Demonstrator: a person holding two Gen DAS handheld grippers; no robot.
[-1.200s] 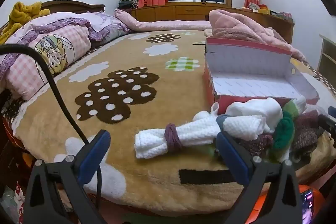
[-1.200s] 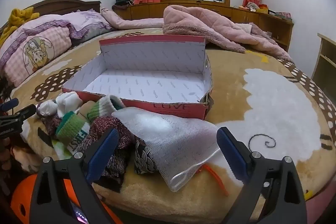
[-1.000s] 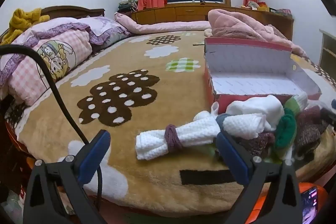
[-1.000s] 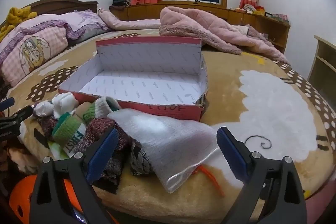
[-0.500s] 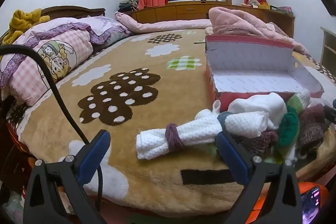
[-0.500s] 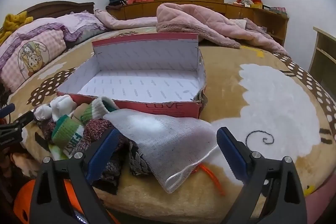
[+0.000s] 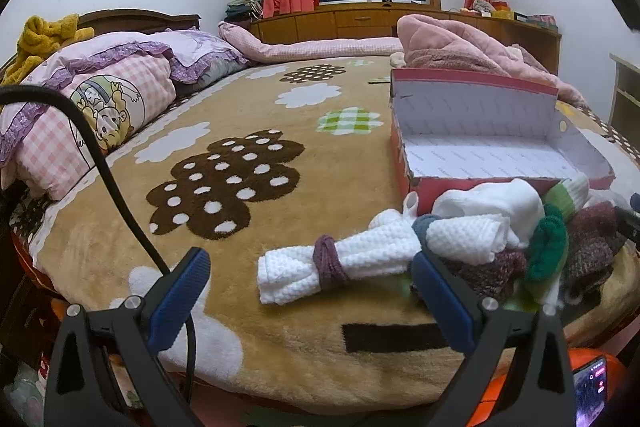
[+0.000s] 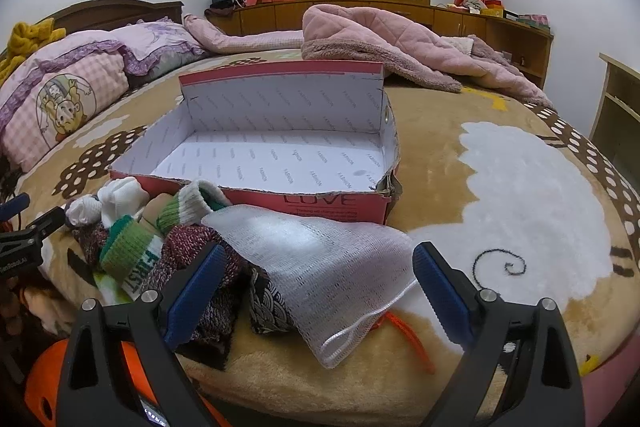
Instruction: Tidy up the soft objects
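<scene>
Both tools are hovering at the near edge of the bed (image 7: 280,167), each with its jaws released and spread wide, gripping nothing. The left gripper (image 7: 308,291) is pointing across the blanket, and a white waffle cloth roll (image 7: 340,267), bound with a purple band (image 7: 326,263), is lying on the blanket just ahead of the jaws and between their tips, nearer the right-hand one. Beyond that right-hand jaw the sock pile (image 7: 520,239) is spreading out, white, green and dark red knit pieces touching one another.

The right gripper (image 8: 316,291) is facing the same heap from its other side: a white mesh bag (image 8: 332,263) is draping straight ahead between the jaws, over the dark knit pieces, while the striped green socks (image 8: 132,255) are sitting past the left-hand jaw. An orange cord (image 8: 408,335) is poking out from under the bag near the right-hand jaw.

Behind the heap, farther from both sets of jaws, the red shoebox (image 8: 280,155) is standing open and bare inside, its front wall touching the pile. It is probably serving as the container, placed close so each item needs only a short lift over the low wall. Both tools are being held level and low, aimed forward, apparently lining up for first picks.
</scene>
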